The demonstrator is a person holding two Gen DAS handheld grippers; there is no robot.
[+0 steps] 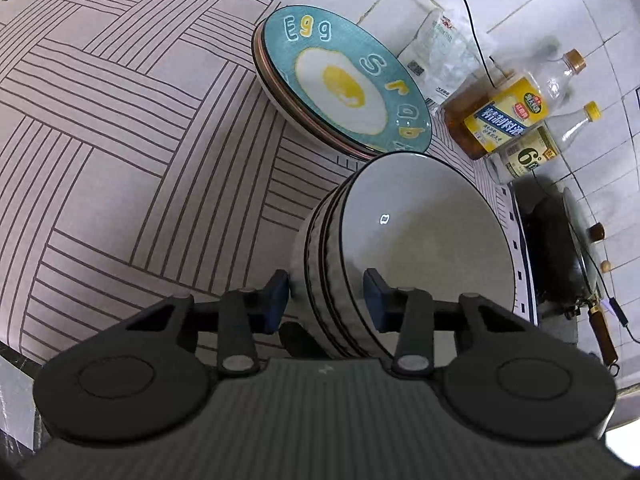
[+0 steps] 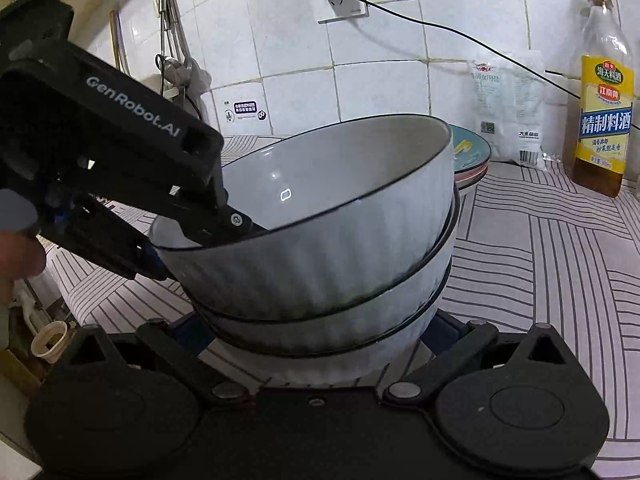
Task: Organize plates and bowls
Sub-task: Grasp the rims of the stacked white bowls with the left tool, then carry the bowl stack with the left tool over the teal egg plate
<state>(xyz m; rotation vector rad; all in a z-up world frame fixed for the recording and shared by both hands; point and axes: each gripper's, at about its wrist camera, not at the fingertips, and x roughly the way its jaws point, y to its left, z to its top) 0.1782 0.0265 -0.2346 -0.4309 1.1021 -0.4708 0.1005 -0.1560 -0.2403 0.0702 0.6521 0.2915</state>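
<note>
Your left gripper [image 1: 326,300] straddles the rim of the top grey ribbed ceramic bowl [image 2: 320,216], one pad inside, one outside; whether the pads press is unclear. That bowl tilts atop the nested bowl stack [image 2: 340,320] on the striped counter [image 1: 120,140]. Your right gripper [image 2: 316,334] stands wide around the stack's base. The teal egg-print plate [image 1: 344,80] tops plates near the counter's tiled-wall edge.

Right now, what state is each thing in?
Grey ribbed bowls: nested stack, top bowl tilted.
Teal egg-print plate: flat atop other plates.
Left gripper: jaws astride top bowl's wall; contact unclear.
Right gripper: jaws wide around stack's base; contact hidden.
Yellow-labelled glass bottle: upright, capped.
</note>
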